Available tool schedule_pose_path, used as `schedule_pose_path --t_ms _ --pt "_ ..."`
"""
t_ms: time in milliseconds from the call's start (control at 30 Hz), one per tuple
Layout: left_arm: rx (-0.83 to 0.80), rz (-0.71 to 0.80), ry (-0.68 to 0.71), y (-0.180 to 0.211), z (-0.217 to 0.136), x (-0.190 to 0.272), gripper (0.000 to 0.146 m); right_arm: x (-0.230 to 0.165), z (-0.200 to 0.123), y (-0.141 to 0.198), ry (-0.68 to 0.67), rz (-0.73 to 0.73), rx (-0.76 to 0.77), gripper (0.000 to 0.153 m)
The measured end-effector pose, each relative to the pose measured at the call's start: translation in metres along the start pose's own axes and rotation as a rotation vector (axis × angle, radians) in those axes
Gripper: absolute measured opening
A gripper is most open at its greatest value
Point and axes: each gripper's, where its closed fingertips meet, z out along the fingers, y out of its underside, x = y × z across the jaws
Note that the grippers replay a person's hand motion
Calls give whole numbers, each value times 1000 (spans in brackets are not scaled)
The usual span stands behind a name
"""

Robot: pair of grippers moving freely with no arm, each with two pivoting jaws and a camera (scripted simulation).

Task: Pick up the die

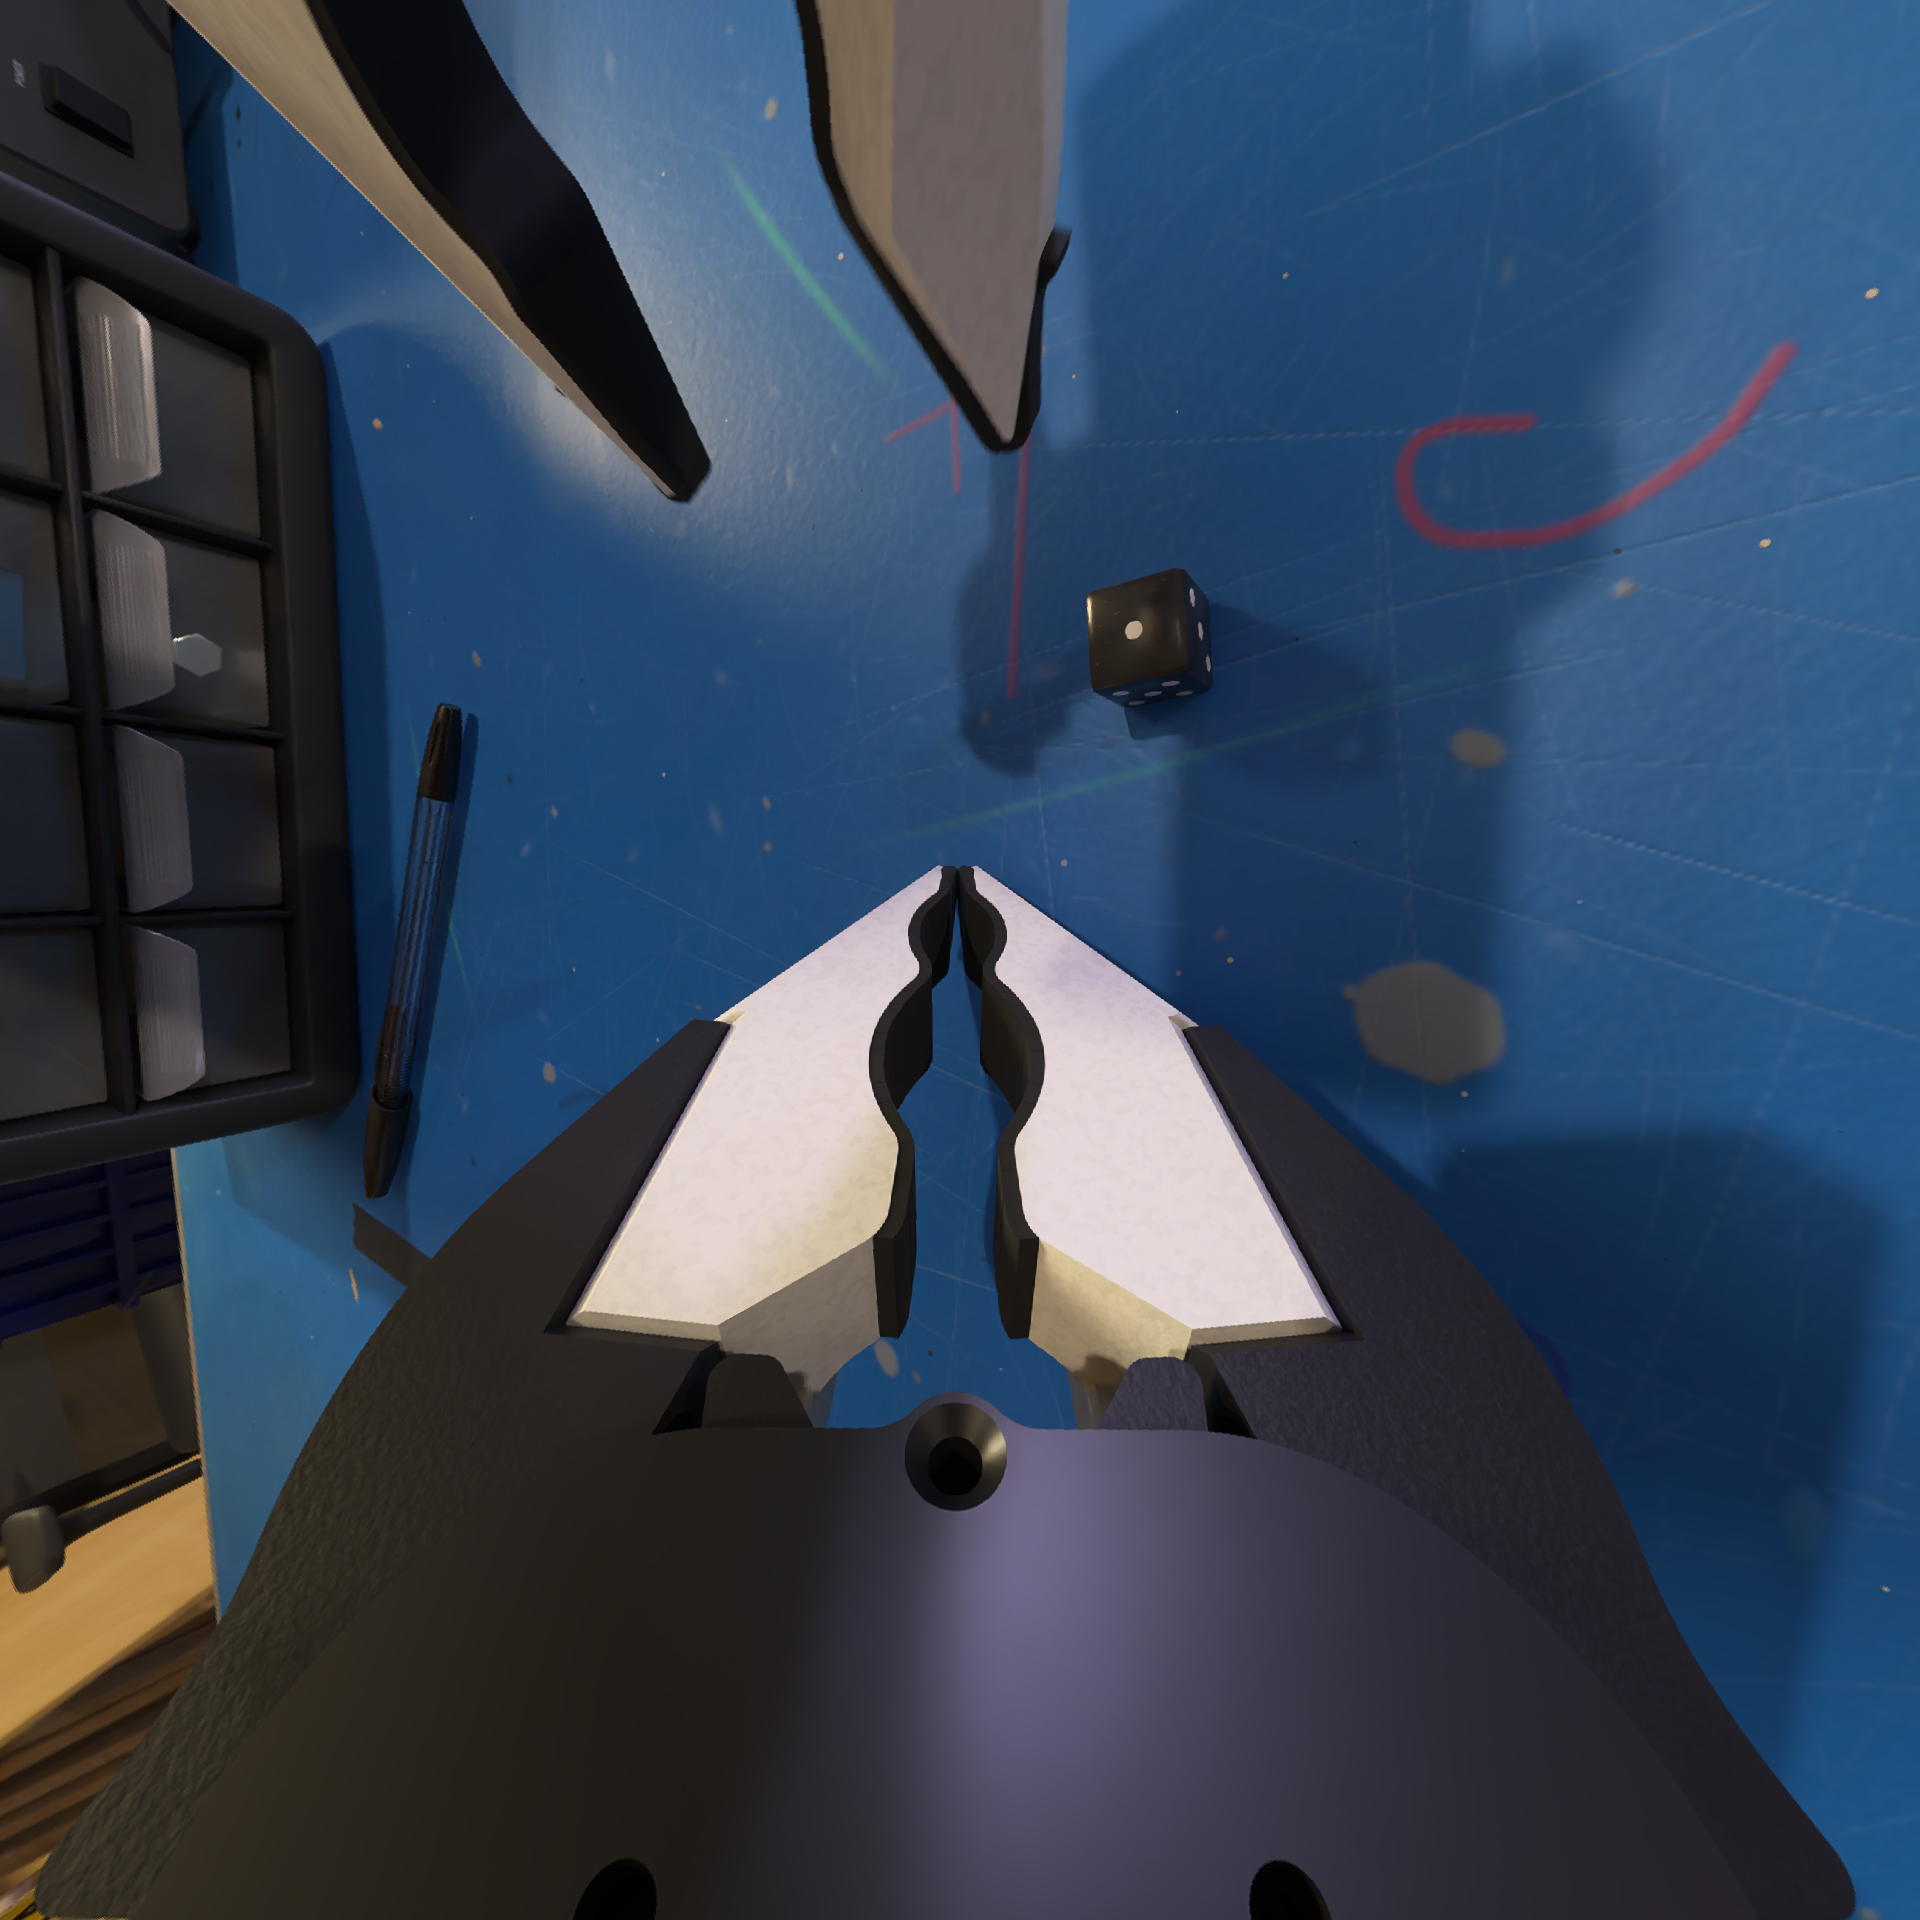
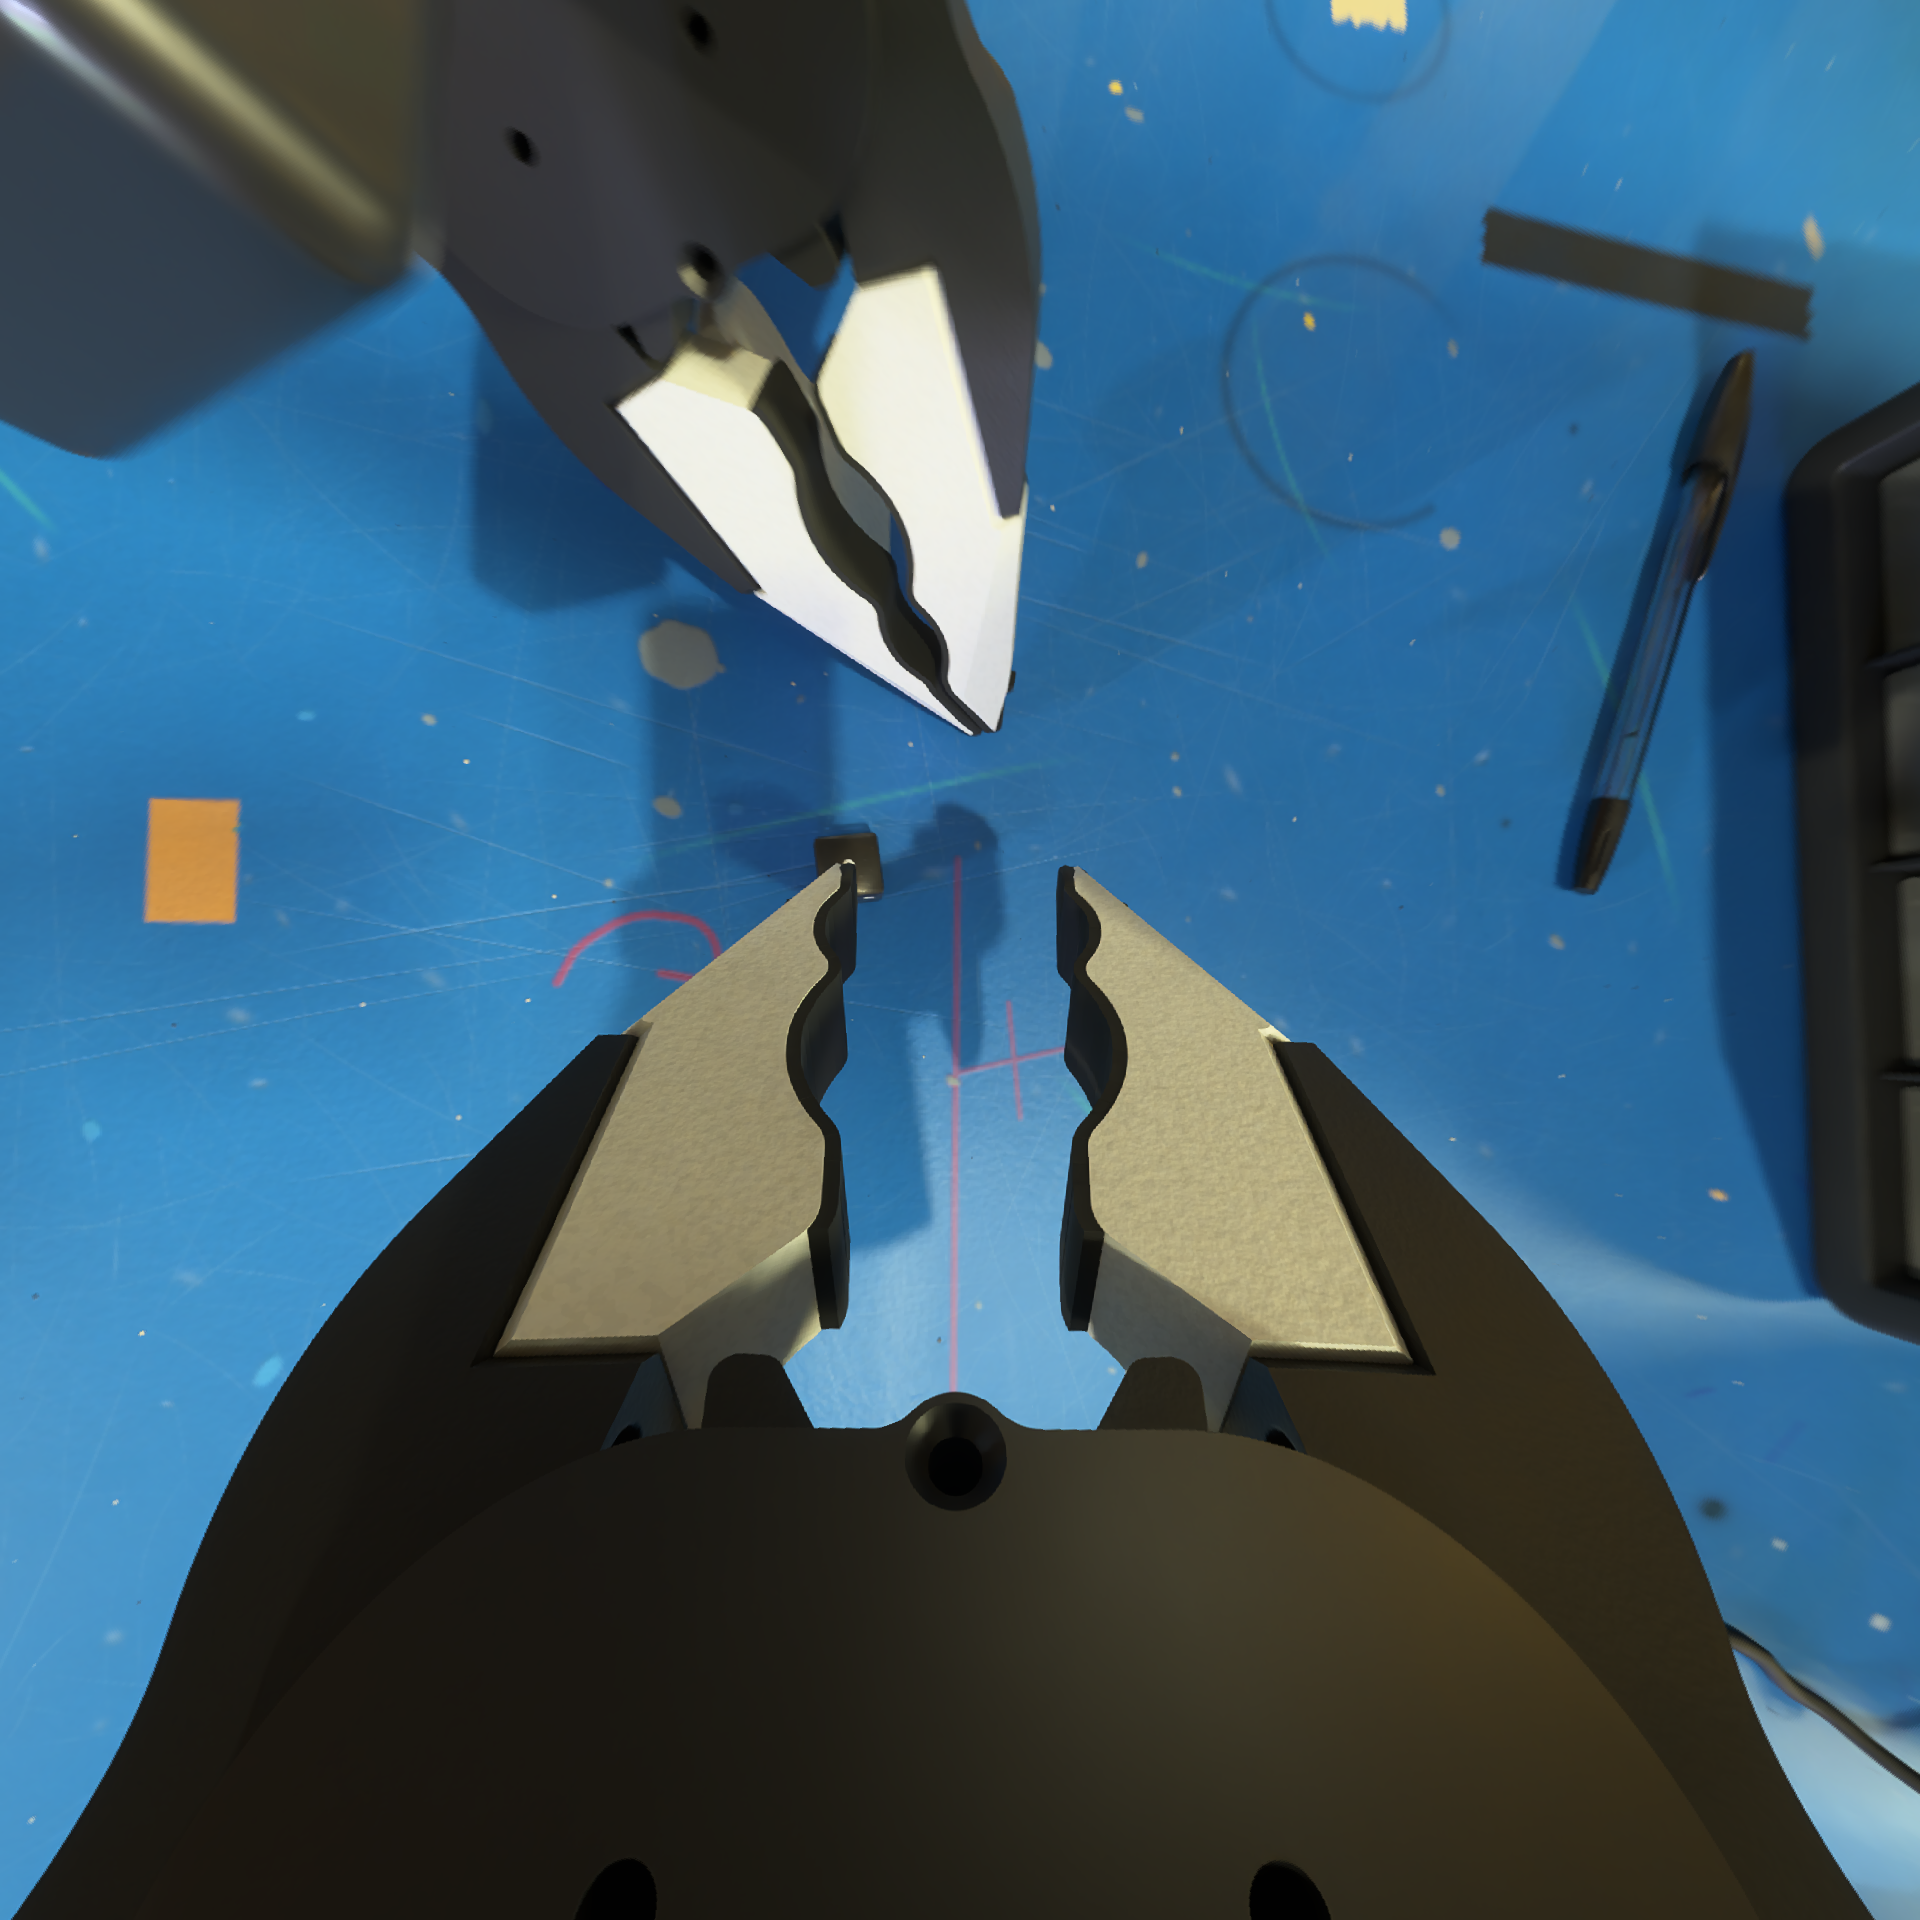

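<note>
A black die (image 1: 1148, 636) with white pips lies on the blue table, ahead and a little right of my left gripper (image 1: 957, 873), which is shut and empty. The right gripper's two fingers (image 1: 966, 260) hang open above the table beyond the die in the left wrist view. In the right wrist view my right gripper (image 2: 956, 883) is open and empty. The die (image 2: 844, 854) is just past its left fingertip (image 2: 844, 896), partly hidden by it and outside the gap. The left gripper (image 2: 982, 722) shows shut farther ahead.
A black pen (image 1: 416, 945) lies left of my left gripper, next to a black compartment tray (image 1: 301, 727) at the table's left edge. Both show at the right in the right wrist view, pen (image 2: 1662, 623) and tray (image 2: 1849, 883). Tape strips (image 2: 1647, 272) and pen marks dot the table.
</note>
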Motion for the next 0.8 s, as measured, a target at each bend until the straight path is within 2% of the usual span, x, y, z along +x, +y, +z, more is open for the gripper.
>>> schedule_pose_path --t_ms 100,367,800 --pt "-1 1 -2 0 0 0 0 3 9 6 -43 34 23 38" --pt "8 -5 0 0 1 0 0 -9 32 22 -63 -70 -100 37" --pt "22 -20 -9 2 0 -4 4 -15 38 37 -129 -119 -122 28"
